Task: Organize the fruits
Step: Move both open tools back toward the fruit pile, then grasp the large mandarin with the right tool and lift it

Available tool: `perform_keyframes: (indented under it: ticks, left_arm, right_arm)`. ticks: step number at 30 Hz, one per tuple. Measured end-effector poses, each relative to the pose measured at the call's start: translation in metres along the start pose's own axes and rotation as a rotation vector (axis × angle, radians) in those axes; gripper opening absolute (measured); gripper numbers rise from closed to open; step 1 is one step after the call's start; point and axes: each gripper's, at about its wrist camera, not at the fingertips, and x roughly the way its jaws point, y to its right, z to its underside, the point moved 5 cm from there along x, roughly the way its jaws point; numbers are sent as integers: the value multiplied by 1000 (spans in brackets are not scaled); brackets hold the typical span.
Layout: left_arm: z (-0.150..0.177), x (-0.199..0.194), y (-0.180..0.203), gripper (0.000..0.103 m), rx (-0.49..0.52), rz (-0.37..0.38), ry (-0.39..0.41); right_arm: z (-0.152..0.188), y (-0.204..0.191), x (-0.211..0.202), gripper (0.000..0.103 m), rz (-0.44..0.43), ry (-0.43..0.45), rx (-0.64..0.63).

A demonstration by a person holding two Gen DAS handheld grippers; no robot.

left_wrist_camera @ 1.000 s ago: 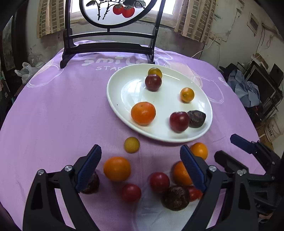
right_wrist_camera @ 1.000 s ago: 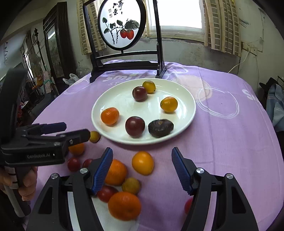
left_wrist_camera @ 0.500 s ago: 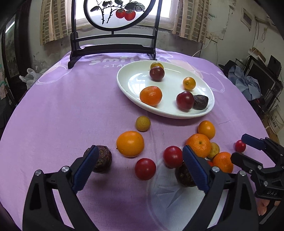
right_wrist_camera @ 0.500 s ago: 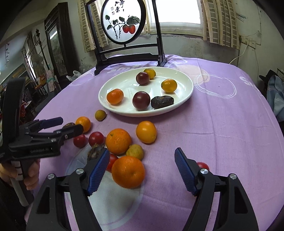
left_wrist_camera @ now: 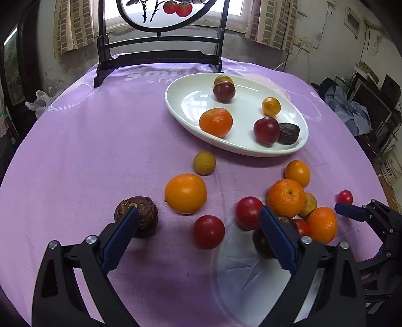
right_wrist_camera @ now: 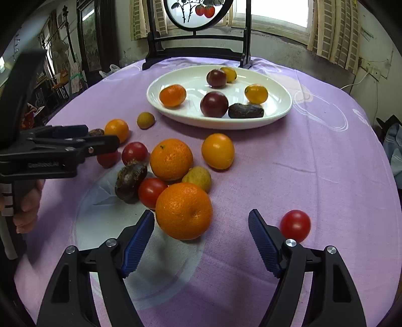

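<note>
Closing on nothing as yet, the right gripper (right_wrist_camera: 201, 239) is being lowered around the near orange (right_wrist_camera: 184, 210), which is sitting just ahead of its left pad. Centring is being advised first. The left gripper (left_wrist_camera: 198, 235) is being held wide apart, empty, the red tomato (left_wrist_camera: 209, 232) lying between its jaws; the white plate (left_wrist_camera: 191, 100) is waiting well beyond.

A purple tablecloth (left_wrist_camera: 88, 140) printed with white circles and pale lettering covers the round table. At its far edge stands a dark wooden stand (left_wrist_camera: 160, 56) carrying a round painted panel (right_wrist_camera: 198, 11) that shows red fruit on a branch. Behind the stand, a bright window (right_wrist_camera: 279, 12) is flanked by beige checked curtains (left_wrist_camera: 71, 27) set in a worn, stained wall. A white cable (right_wrist_camera: 361, 79) hangs from a wall socket on the right. Off the table's left side lies a crumpled white plastic bag (left_wrist_camera: 40, 101), and on the right side bluish cloth (left_wrist_camera: 351, 110) is heaped over dark furniture.
</note>
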Motion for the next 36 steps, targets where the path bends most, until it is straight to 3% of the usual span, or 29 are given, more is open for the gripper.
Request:
perform_keyframes:
  ticks: [3, 7, 23, 26, 31, 36]
  left_arm:
    - [1, 0, 1, 94, 6, 5, -3]
    - [3, 2, 4, 94, 17, 0, -17]
    - [18, 3, 14, 94, 108, -49, -25]
    - [19, 2, 12, 87, 110, -59, -17]
    - [19, 1, 10, 60, 126, -41, -7]
    - [22, 10, 15, 57, 149, -51, -17]
  right_arm:
    - [2, -3, 7, 67, -1, -2, -4]
    - [3, -13, 7, 45, -16, 14, -42]
    - [0, -6, 1, 45, 11, 11, -29]
    - [0, -5, 2, 45, 15, 10, -29]
    - [0, -6, 2, 45, 15, 11, -30]
    - [0, -6, 1, 45, 14, 11, -32]
